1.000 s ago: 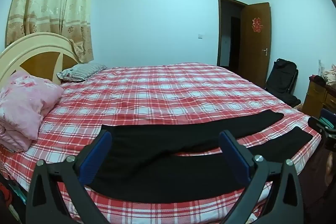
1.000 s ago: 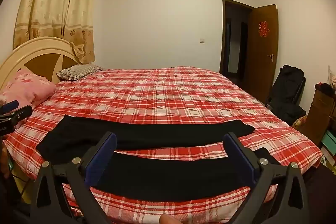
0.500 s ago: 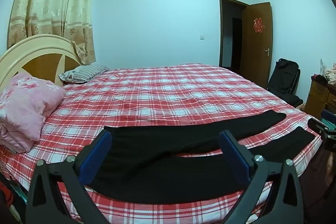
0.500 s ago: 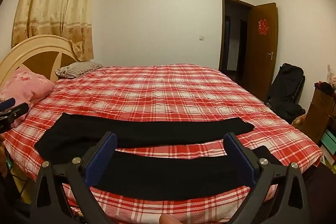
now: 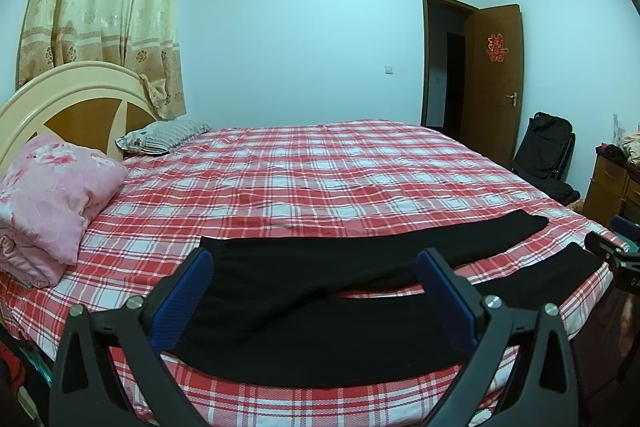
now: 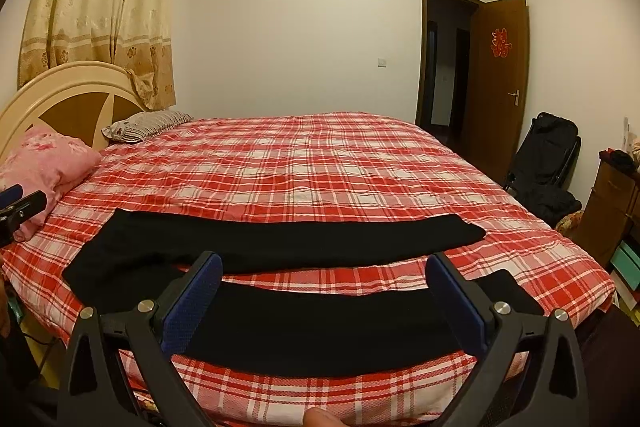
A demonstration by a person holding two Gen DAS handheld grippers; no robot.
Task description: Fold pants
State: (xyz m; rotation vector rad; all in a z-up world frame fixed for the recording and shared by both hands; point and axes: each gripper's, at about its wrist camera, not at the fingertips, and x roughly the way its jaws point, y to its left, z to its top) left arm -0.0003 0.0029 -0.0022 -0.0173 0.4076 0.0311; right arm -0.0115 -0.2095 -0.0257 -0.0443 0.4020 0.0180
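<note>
Black pants (image 5: 320,331) lie flat near the front edge of the red plaid bed (image 5: 320,179), waist to the left and the two legs spread apart to the right. They also show in the right wrist view (image 6: 280,239). My left gripper (image 5: 314,267) is open and empty, held above the waist end. My right gripper (image 6: 324,267) is open and empty, held above the leg end. The right gripper's tip shows at the left view's right edge (image 5: 612,255); the left gripper's tip shows at the right view's left edge (image 6: 20,207).
A pink folded quilt (image 5: 48,203) and a striped pillow (image 5: 164,139) lie by the headboard (image 5: 60,103) at the left. A black chair (image 5: 548,155), a wooden cabinet (image 5: 616,191) and an open door (image 5: 496,83) stand to the right.
Both grippers have lifted and tilted slightly, so the bed sits a little lower in both views. The pants have not moved. Both grippers stay open.
</note>
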